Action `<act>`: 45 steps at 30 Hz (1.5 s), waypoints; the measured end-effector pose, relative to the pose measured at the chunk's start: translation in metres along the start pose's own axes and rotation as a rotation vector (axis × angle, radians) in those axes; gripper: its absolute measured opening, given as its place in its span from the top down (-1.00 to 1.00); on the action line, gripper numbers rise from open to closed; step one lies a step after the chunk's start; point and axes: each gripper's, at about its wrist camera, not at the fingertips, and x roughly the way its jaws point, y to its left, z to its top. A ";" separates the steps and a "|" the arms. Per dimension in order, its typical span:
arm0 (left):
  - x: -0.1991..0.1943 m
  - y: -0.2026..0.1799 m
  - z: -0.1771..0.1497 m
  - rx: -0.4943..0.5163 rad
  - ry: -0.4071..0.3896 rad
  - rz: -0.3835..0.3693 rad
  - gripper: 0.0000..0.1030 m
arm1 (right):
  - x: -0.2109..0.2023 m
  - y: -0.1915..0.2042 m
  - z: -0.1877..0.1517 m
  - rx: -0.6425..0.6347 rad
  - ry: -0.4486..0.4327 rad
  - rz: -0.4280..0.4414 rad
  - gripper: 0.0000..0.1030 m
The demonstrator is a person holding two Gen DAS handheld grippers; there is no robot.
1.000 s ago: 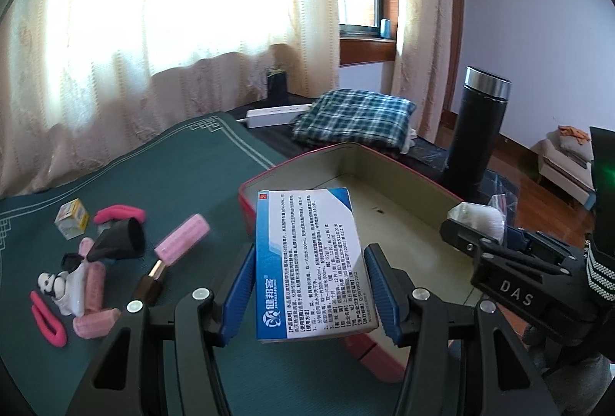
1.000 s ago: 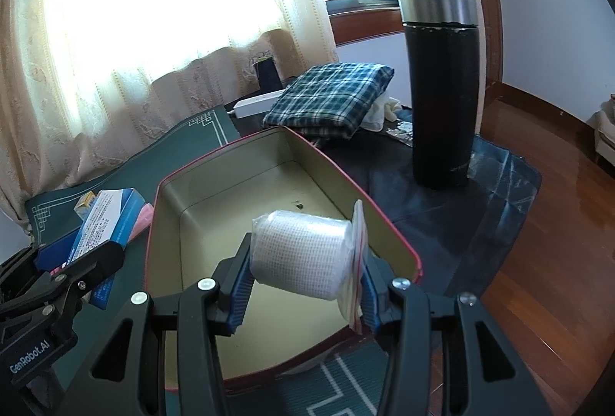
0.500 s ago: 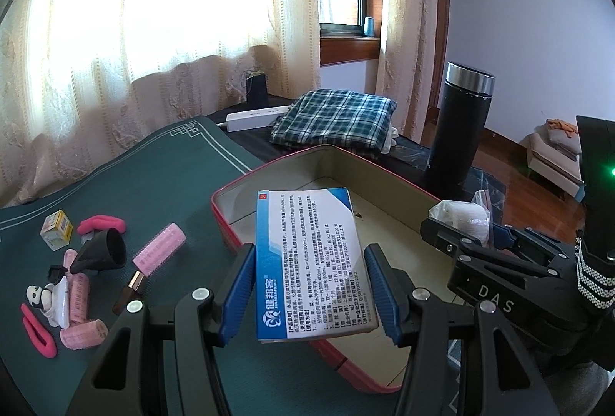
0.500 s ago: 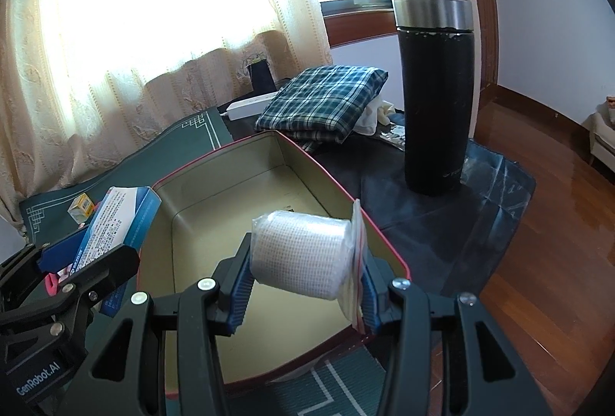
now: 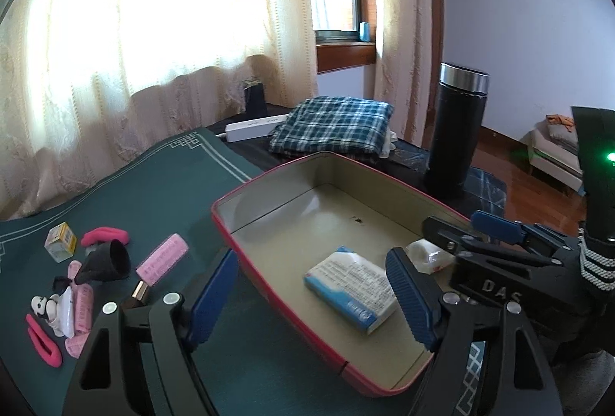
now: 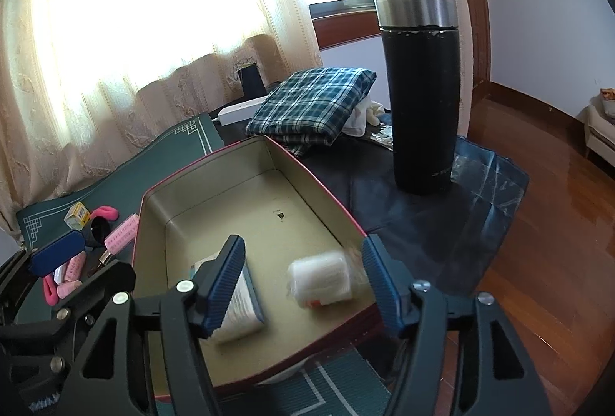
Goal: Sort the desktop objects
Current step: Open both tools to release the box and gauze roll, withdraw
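A red tin box with a beige inside stands on the green mat. A blue and white medicine box lies flat inside it. A white gauze roll in a clear bag lies blurred in the tin beside it. My left gripper is open and empty above the tin's near side. My right gripper is open and empty above the gauze roll.
Left of the tin lie pink hair rollers, pink clips, a black cone, a panda figure and a small yellow box. Behind stand a black flask, a folded plaid cloth and a white power strip.
Both grippers have opened. The medicine box dropped from my left gripper into the tin, and the gauze roll dropped from my right gripper into the tin.
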 end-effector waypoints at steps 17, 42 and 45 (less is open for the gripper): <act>-0.005 0.027 -0.015 -0.064 0.027 0.082 -0.57 | 0.001 0.017 -0.007 -0.024 0.015 0.018 -0.48; -0.036 0.104 -0.042 -0.201 -0.001 0.242 -0.57 | -0.004 0.086 -0.017 -0.119 0.019 0.078 -0.51; -0.041 0.115 -0.046 -0.217 -0.005 0.256 -0.57 | -0.005 0.097 -0.019 -0.135 0.019 0.086 -0.51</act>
